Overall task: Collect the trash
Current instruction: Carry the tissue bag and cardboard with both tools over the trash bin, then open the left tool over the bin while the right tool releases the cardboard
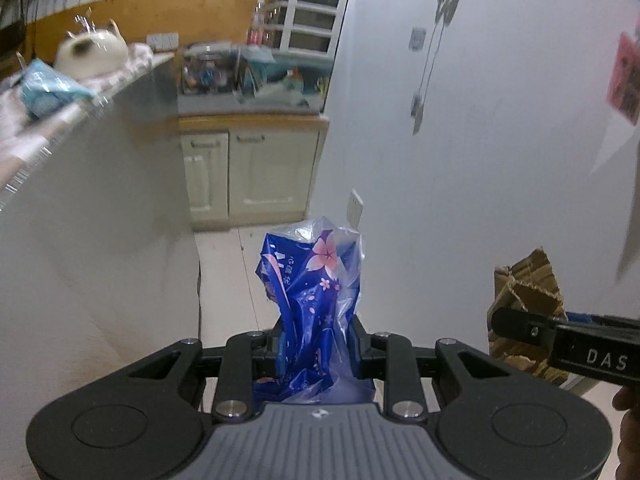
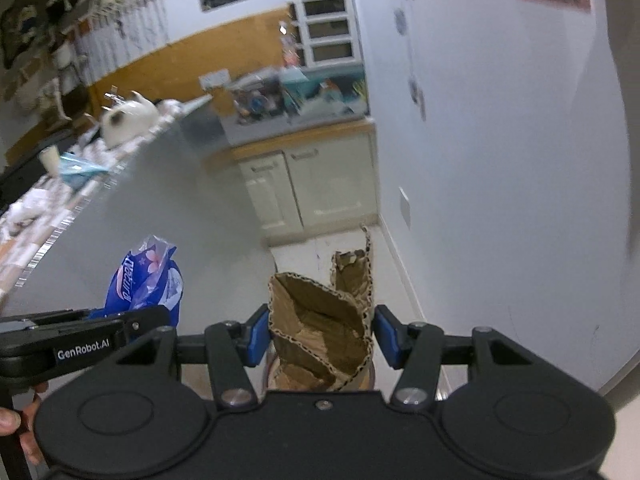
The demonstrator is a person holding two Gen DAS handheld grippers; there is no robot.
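Left wrist view showed the left gripper (image 1: 318, 344) tilted downward, clamped on a crumpled blue plastic wrapper (image 1: 310, 280) at 6 o'clock. At 3 o'clock the right gripper (image 2: 320, 338), likewise tilted down, squeezed a torn piece of cardboard (image 2: 324, 328) over the floor (image 1: 224, 280).

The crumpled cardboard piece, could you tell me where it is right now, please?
The cardboard piece is clamped in the right gripper, right of the blue plastic wrapper in the left gripper.
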